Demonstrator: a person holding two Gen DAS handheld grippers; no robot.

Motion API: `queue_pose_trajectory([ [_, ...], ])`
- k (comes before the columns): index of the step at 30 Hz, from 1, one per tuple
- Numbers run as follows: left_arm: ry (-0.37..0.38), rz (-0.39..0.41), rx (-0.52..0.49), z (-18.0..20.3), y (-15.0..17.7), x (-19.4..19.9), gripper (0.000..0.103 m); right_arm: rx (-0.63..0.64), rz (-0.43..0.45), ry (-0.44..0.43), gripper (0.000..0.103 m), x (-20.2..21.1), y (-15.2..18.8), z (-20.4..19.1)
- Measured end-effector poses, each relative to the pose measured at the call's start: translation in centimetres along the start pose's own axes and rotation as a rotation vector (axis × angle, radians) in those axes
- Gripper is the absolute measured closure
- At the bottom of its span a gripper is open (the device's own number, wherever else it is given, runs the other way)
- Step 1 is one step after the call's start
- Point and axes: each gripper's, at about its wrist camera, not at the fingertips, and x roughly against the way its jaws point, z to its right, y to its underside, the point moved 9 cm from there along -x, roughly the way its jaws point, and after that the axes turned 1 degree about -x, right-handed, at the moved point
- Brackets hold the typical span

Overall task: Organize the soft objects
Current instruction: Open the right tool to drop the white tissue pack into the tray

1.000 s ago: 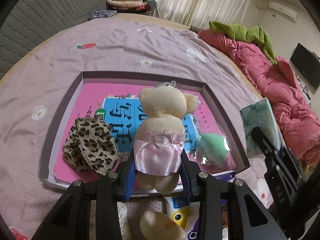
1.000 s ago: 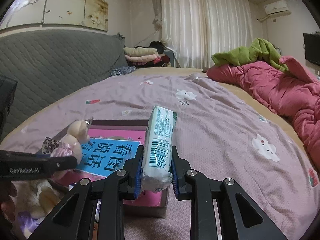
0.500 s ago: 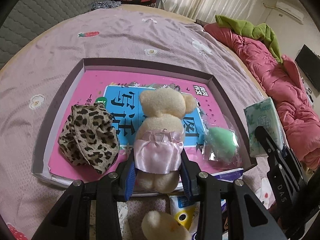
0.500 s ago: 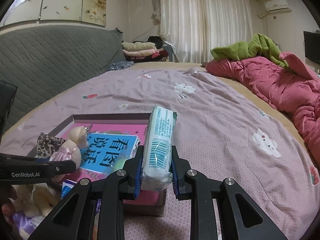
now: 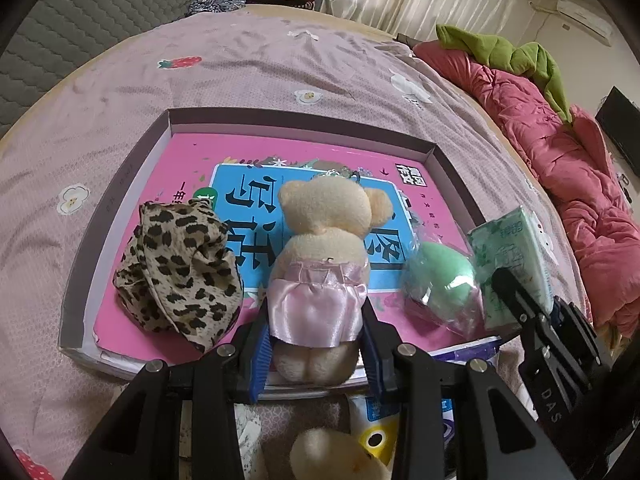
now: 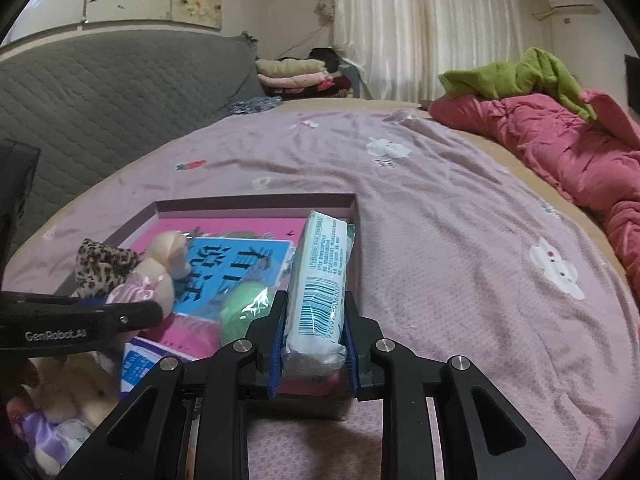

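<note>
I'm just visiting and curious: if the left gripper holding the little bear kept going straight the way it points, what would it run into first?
Probably the pink book lying in the box: the left gripper tilts down over it, so the bear would likely touch its cover first. Depth is hard to judge.

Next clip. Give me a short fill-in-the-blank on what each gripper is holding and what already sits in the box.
1. The left gripper is shut on the teddy bear, which wears a ____ skirt.
2. The right gripper is shut on a pack of ____.
3. In the box, left of the bear, lies a cloth with a ____ print.
4. The wrapped sponge right of the bear is ____ in colour.

Missing words: pink; tissues; leopard; green
</note>
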Motion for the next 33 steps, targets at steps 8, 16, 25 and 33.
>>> queue_pose_trajectory([
  [8, -0.003, -0.003, -0.006, 0.0, 0.0, 0.0, 0.064, 0.034, -0.031, 0.057, 0.077, -0.5, 0.5, 0.3],
  [16, -0.013, -0.01, -0.013, -0.1, 0.0, -0.1, 0.064, 0.08, -0.052, 0.07, 0.074, -0.7, 0.8, -0.2],
  [25, -0.025, -0.01, -0.016, -0.1, 0.0, -0.2, 0.064, 0.076, -0.044, 0.058, 0.068, -0.5, 0.6, -0.1],
  [33, -0.038, -0.017, -0.016, -0.2, -0.1, -0.3, 0.063, 0.075, 0.023, 0.055, 0.056, 0.8, -0.5, -0.3],
])
